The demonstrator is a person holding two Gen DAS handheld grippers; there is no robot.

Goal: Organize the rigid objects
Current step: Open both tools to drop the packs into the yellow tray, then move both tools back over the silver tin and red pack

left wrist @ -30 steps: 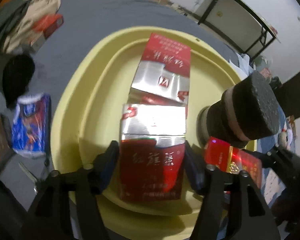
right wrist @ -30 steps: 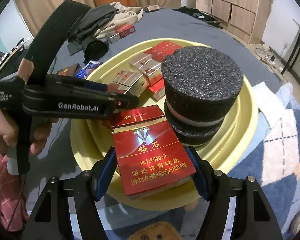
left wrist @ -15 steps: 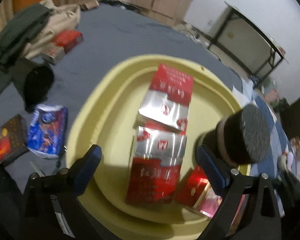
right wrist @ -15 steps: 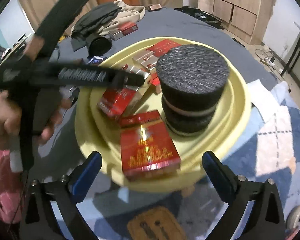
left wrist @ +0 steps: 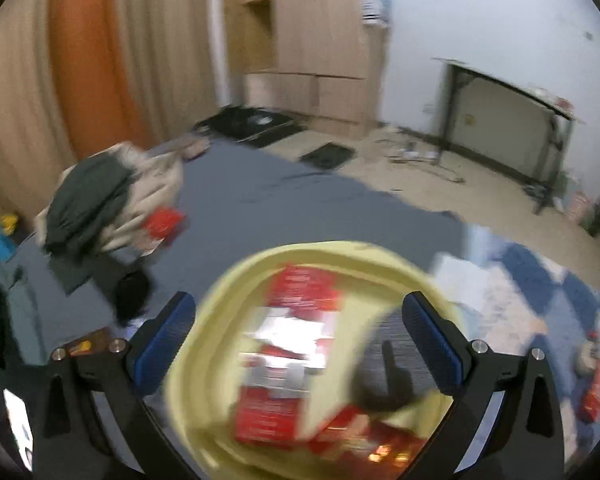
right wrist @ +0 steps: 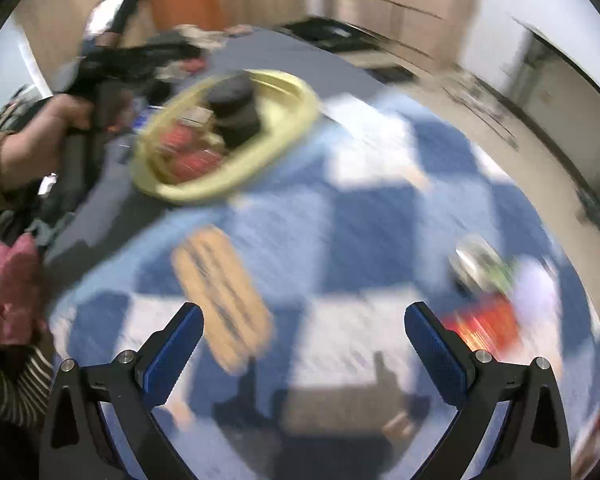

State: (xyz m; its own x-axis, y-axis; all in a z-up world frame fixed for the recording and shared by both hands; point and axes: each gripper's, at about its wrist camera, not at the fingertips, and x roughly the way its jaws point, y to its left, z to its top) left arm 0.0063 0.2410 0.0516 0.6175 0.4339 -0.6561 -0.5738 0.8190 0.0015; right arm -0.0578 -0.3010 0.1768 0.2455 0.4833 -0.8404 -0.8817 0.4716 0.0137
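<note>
The left wrist camera sits just behind the left gripper and looks down at a slant. The yellow tray is close below it, and the far wall and wardrobe fill the top of the view.

The right wrist camera sits behind the right gripper. It looks down more steeply, at the blue and white blanket. Here the tray is farther off, up and to the left.

Both views share the tray and the grey sheet. The right view also shows the hand holding the left gripper. Both views are blurred.

both grippers apparently wide, empty
</note>
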